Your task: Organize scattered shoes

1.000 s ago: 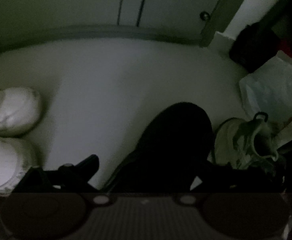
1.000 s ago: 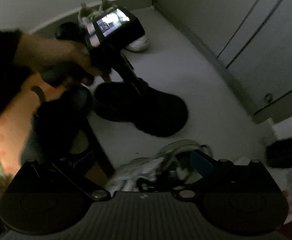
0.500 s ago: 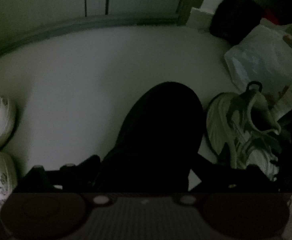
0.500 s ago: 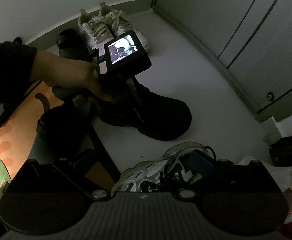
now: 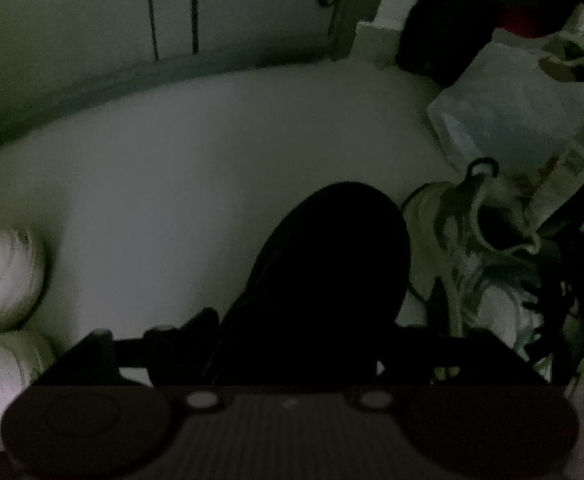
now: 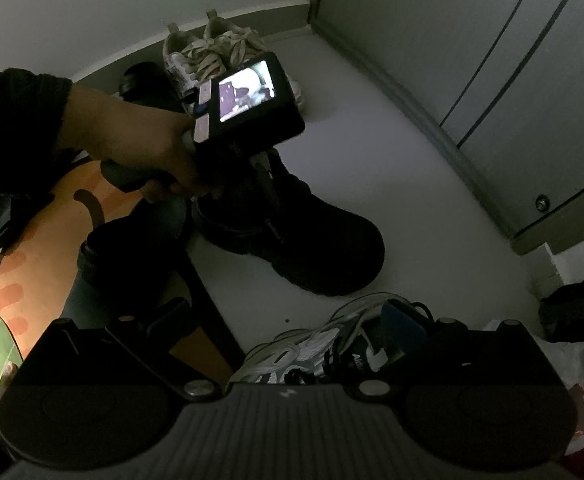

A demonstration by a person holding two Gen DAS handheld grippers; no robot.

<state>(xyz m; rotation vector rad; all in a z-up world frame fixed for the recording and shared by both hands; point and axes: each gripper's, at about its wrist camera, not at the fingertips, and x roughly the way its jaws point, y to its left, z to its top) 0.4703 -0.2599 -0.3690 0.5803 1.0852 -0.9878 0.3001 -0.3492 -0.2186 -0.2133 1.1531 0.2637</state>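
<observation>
The pale floor (image 6: 372, 152) holds the bulky black leather boot (image 6: 312, 248), its long axis running from the person's hand (image 6: 132, 140) toward the closet doors. The left gripper (image 5: 292, 344) straddles the boot's ankle end; its jaws are closing with the boot between them, contact too dark to confirm. The right gripper (image 6: 288, 344), spread, hangs over the grey-white mesh sneaker (image 6: 324, 352), not gripping.

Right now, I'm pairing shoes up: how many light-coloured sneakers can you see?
3. A white sneaker and a second white sneaker side by side at the far wall; a grey-white trainer nearest the right-wrist camera. Others may be hidden.
</observation>
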